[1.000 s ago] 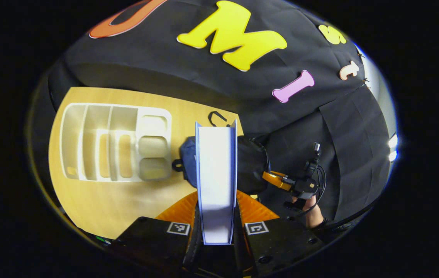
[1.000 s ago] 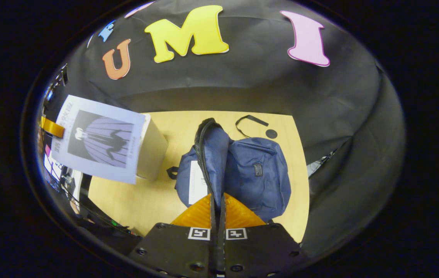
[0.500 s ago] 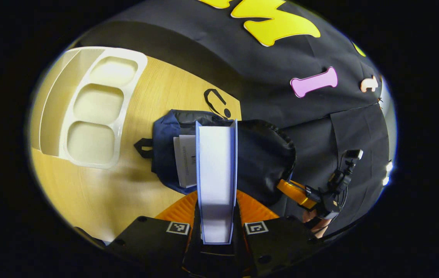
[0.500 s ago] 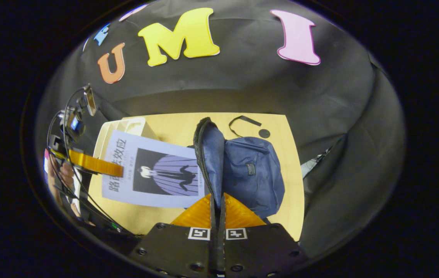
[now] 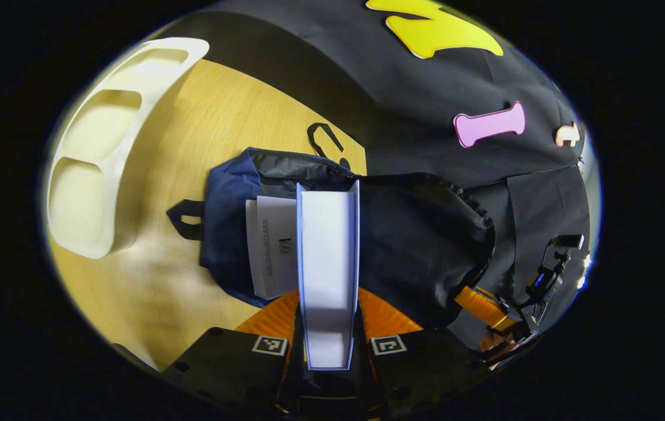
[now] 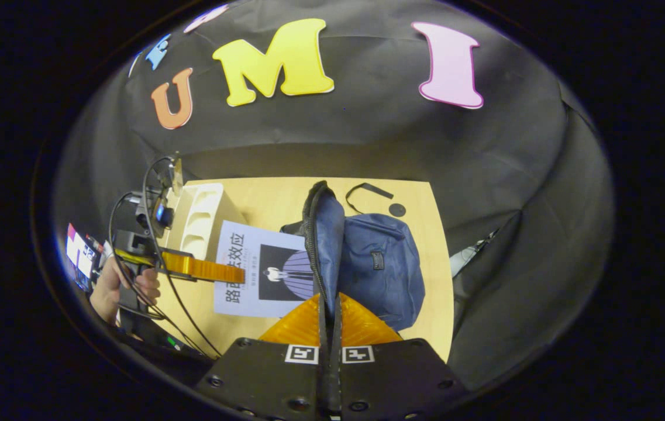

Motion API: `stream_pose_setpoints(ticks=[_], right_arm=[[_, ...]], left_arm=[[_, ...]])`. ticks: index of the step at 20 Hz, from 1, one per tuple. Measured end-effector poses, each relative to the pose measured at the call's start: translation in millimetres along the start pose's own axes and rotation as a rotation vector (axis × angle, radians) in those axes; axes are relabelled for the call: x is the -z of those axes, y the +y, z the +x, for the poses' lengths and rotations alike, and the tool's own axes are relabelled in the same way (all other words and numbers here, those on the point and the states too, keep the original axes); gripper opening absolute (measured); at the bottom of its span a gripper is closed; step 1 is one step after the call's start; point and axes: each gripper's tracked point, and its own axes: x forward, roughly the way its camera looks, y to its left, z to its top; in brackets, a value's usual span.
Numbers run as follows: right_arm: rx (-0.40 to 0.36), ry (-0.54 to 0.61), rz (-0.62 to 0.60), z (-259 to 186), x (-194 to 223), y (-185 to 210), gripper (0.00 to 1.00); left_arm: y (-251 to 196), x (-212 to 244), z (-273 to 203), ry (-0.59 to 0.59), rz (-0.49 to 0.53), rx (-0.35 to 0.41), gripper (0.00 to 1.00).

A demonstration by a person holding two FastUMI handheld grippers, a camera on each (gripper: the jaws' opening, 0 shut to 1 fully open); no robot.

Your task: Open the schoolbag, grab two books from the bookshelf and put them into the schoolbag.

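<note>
Gripping book (image 5: 327, 275) | left gripper (image 5: 328, 351) | over open schoolbag (image 5: 420, 251)

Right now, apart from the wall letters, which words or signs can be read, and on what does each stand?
"路" and "效应": sideways on the cover of the book; the left claw hides the characters between.
Smaller line beside them: too small to read.
Print on the white cover inside the schoolbag: blurred.
Patch on the schoolbag: too small.
</note>
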Motion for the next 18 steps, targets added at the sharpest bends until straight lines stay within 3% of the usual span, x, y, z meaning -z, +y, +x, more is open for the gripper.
stream_pose_setpoints(ticks=[11,18], right_arm=[[0.003,-0.001,-0.013,2,-7,-2,0.0],[0.007,0.009,-0.023,5,-14,-4,0.0]], left_arm=[[5,-14,53,0.004,-0.028,0.116,0.38],[12,-10,88,0.032,-0.113,0.185,0.39]])
